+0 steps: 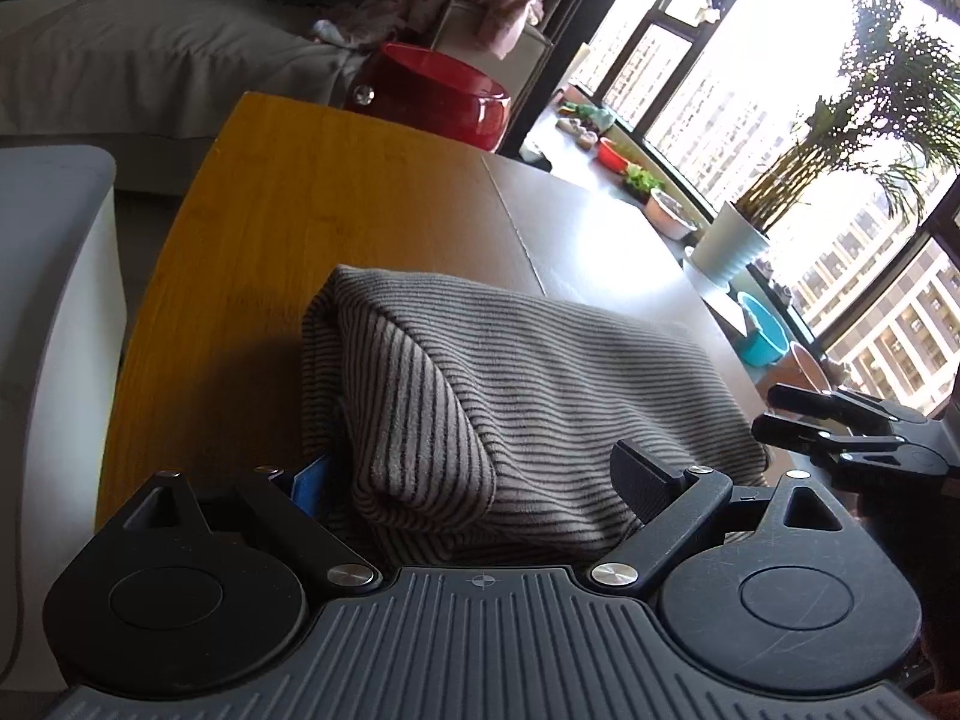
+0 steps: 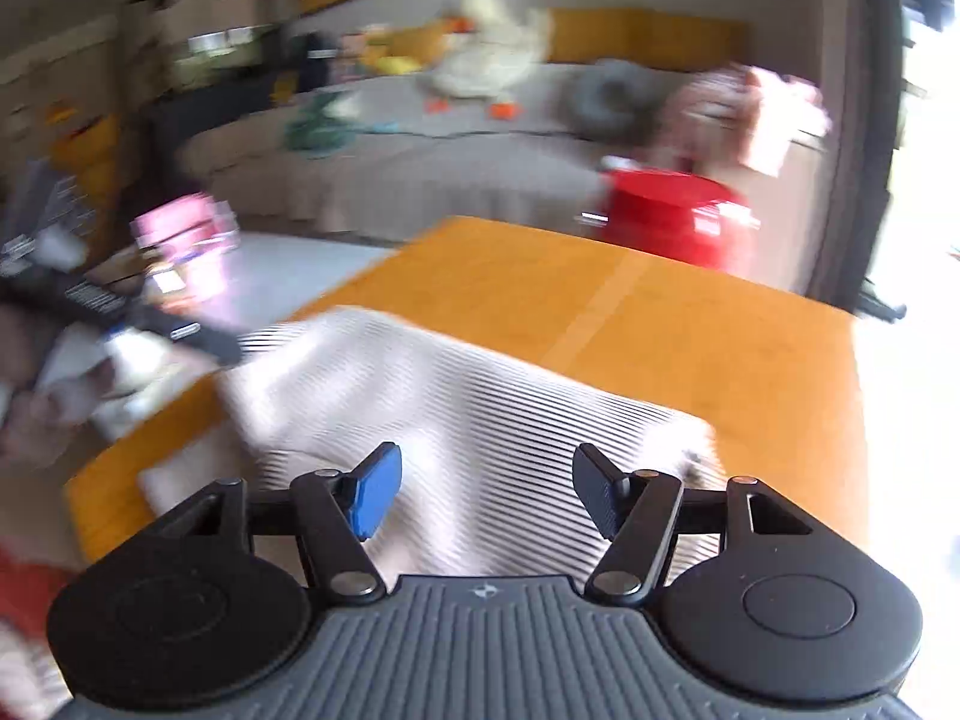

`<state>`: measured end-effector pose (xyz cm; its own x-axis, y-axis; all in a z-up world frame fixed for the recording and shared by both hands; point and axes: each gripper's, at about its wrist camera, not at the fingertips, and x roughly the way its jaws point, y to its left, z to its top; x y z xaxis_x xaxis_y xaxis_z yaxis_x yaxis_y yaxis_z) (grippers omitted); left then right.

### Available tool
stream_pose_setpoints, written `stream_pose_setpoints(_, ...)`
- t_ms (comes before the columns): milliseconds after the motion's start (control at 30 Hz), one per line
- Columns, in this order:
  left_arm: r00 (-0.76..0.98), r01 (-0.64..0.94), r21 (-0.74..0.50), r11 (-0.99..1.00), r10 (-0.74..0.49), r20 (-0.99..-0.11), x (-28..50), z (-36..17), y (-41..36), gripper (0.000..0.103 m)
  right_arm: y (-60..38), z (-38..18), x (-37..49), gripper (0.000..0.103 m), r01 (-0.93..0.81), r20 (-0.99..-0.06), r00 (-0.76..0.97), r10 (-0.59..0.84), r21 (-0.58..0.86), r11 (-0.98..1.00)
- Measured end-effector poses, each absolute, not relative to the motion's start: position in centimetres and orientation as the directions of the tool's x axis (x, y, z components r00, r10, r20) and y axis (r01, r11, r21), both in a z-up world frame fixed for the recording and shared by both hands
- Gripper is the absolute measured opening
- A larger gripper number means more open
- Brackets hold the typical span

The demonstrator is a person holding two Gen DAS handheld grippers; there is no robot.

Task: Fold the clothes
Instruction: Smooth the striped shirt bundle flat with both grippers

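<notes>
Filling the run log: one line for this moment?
left gripper: open, around folded grey striped cloth | right gripper: open over it | wooden table

Both grippers share one build — the left gripper [image 1: 474, 480] and right gripper [image 2: 486, 495] each have a grey ribbed body with a small crosshair mark, flanked by two round black discs. Black linkage arms with silver screws carry the fingers [image 2: 375, 492] — one pad blue, the other black.
</notes>
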<state>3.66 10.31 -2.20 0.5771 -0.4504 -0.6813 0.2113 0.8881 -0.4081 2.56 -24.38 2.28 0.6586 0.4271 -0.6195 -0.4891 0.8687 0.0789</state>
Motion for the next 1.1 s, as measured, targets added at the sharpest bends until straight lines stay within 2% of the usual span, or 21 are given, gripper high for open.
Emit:
stream_pose_setpoints(100,0.569,0.243,-0.378,0.893,-0.447,-0.690,5.2,-3.4,8.7,0.094,-26.7,-0.8,4.3,0.065,-0.371,-0.661,0.664,0.349,0.114,0.922)
stream_pose_setpoints(200,0.579,0.288,-0.340,0.895,-0.446,-0.683,7.2,-3.8,7.6,0.094,-27.6,-3.6,5.5,0.066,-0.347,-0.671,0.644,0.368,0.173,0.922)
stream_pose_setpoints(300,0.596,0.308,-0.324,0.895,-0.446,-0.667,10.1,-4.1,7.0,0.094,-26.8,-4.6,6.9,0.069,-0.349,-0.652,0.664,0.367,0.165,0.923)
stream_pose_setpoints(567,0.601,0.305,-0.348,0.886,-0.463,-0.651,15.6,-4.3,6.9,0.094,-26.2,-5.0,13.3,0.069,-0.308,-0.624,0.712,0.322,0.135,0.942)
stream_pose_setpoints(800,0.596,0.277,-0.377,0.884,-0.466,-0.654,14.8,-3.6,7.9,0.094,-26.7,-5.0,14.1,0.071,-0.305,-0.616,0.717,0.326,0.144,0.941)
stream_pose_setpoints(1100,0.657,0.219,-0.462,0.859,-0.480,-0.582,12.5,-0.3,12.6,0.093,-28.3,-2.8,12.3,0.071,-0.293,-0.580,0.726,0.369,0.225,0.929)
